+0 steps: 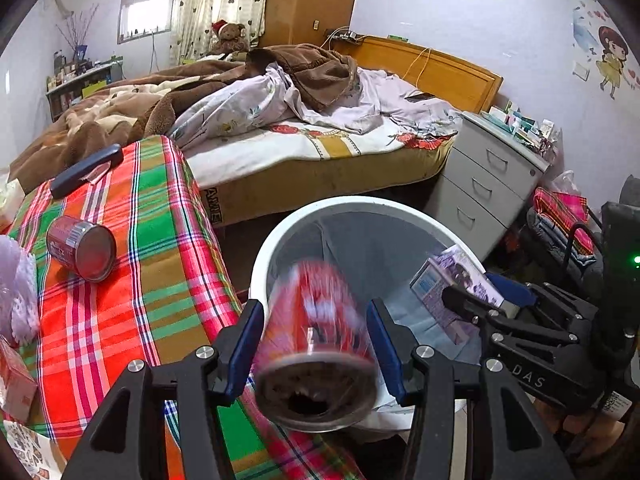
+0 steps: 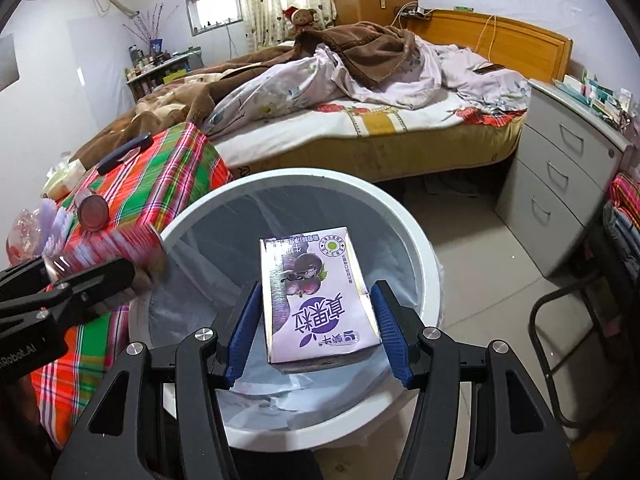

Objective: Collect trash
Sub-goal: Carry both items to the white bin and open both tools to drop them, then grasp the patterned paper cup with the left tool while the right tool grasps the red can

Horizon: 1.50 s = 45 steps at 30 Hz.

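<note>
A white trash bin (image 1: 280,232) with a grey liner stands beside the plaid-covered table. My left gripper (image 1: 316,336) has its jaws spread around a red can (image 1: 320,340) that is blurred and hangs over the bin's rim; whether the pads still touch it I cannot tell. The can also shows in the right wrist view (image 2: 124,246). My right gripper (image 2: 316,320) holds a purple milk carton (image 2: 316,296) over the bin (image 2: 416,236), pads against its sides. A second red can (image 1: 82,248) lies on its side on the plaid cloth (image 1: 160,264).
A dark flat case (image 1: 86,170) lies at the table's far end. A bed (image 1: 320,144) with rumpled blankets stands behind the bin. A grey drawer cabinet (image 2: 560,184) is at the right, a black chair frame (image 2: 560,360) near it. A red box (image 1: 14,384) sits at the table's left.
</note>
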Each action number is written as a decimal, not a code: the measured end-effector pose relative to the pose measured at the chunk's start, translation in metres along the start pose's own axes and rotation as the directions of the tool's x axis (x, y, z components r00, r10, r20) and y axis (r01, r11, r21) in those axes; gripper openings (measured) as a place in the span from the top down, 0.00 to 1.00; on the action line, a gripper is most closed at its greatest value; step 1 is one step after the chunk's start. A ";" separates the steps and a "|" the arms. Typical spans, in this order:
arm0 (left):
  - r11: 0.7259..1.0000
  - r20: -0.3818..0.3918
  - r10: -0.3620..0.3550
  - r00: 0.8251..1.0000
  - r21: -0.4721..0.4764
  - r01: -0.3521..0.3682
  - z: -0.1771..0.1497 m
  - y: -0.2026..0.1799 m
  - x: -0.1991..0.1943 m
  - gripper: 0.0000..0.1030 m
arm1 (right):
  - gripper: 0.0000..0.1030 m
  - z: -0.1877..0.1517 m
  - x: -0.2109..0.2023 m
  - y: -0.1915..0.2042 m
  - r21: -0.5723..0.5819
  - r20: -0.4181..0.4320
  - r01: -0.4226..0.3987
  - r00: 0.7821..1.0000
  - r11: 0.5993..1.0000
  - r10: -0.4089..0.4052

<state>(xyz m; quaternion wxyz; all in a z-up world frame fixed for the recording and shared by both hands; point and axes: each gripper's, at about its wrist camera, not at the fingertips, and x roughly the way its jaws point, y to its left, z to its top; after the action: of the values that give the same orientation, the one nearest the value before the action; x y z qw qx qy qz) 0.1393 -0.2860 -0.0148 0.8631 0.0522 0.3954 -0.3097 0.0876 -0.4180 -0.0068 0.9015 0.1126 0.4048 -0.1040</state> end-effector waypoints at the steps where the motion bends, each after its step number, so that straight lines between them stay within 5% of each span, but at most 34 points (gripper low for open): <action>1: 1.000 0.003 -0.001 1.000 0.003 0.001 0.000 0.000 -0.001 0.41 | 0.44 0.000 0.001 0.000 0.002 -0.001 -0.007 1.000 1.000 0.007; 11: 1.000 0.046 0.011 0.999 -0.026 -0.010 -0.003 0.014 -0.024 0.37 | 0.36 0.001 -0.009 0.002 0.006 0.032 -0.004 0.999 1.000 0.004; 29: 0.978 0.126 0.185 0.975 -0.122 -0.170 -0.036 0.069 -0.102 0.37 | 0.36 0.005 -0.035 0.053 -0.063 0.135 -0.091 0.986 0.994 0.099; 45: 0.888 0.096 0.377 0.921 -0.320 -0.331 -0.093 0.161 -0.162 0.32 | 0.32 0.013 -0.031 0.121 -0.200 0.141 -0.219 0.958 0.955 0.250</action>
<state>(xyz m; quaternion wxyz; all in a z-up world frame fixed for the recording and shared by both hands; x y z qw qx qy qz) 0.0914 -0.0458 0.0130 0.9312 -0.0312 0.3528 -0.0867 0.1109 -0.3033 0.0395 0.9443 0.0680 0.3204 0.0325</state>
